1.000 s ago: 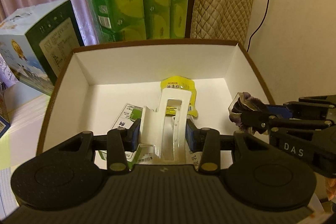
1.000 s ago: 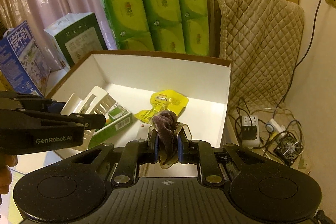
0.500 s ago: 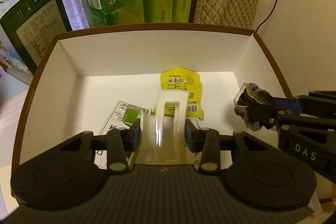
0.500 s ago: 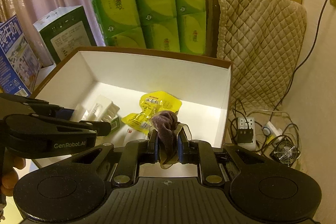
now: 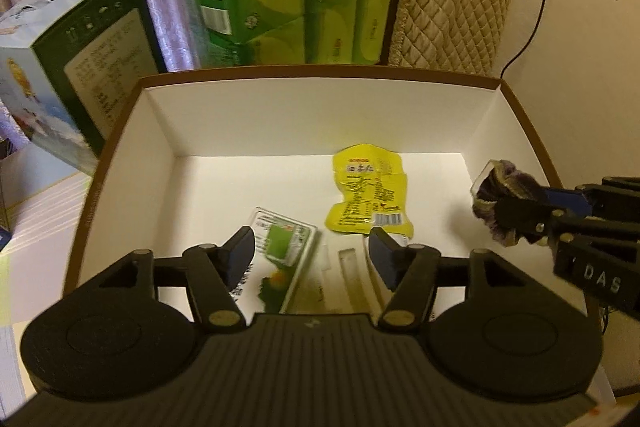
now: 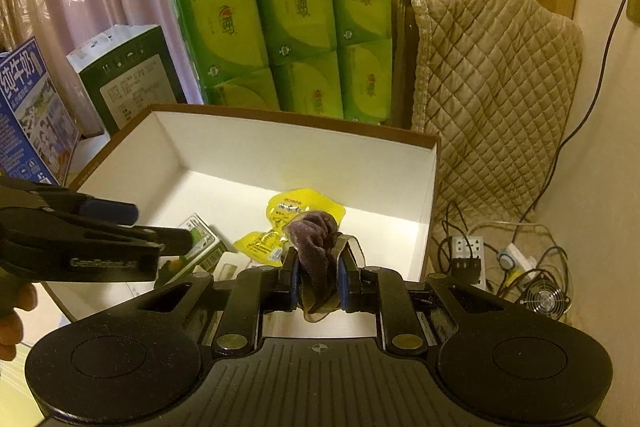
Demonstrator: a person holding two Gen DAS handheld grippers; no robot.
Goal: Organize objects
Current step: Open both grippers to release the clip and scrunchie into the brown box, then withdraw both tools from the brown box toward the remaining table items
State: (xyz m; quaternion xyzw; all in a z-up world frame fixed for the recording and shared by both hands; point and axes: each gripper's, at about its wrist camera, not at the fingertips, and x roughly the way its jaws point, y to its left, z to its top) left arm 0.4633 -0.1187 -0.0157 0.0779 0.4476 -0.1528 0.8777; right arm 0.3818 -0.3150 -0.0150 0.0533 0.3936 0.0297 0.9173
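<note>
From my left gripper's (image 5: 312,253) camera, the pale translucent plastic piece (image 5: 348,267) just below the spread jaws is smeared by motion, and its near end is hidden behind the tool body, so I cannot make out its shape. The green-and-white printed flat carton (image 5: 280,247) beside it also runs under the body, print unreadable. The yellow printed foil pouch (image 6: 296,207) is partly covered by the dark purple fuzzy cloth (image 6: 318,255) ahead of my right gripper (image 6: 318,277). The cloth's lower end is lost between the pads. The blue milk carton (image 6: 24,115) is cut off by the left edge
</note>
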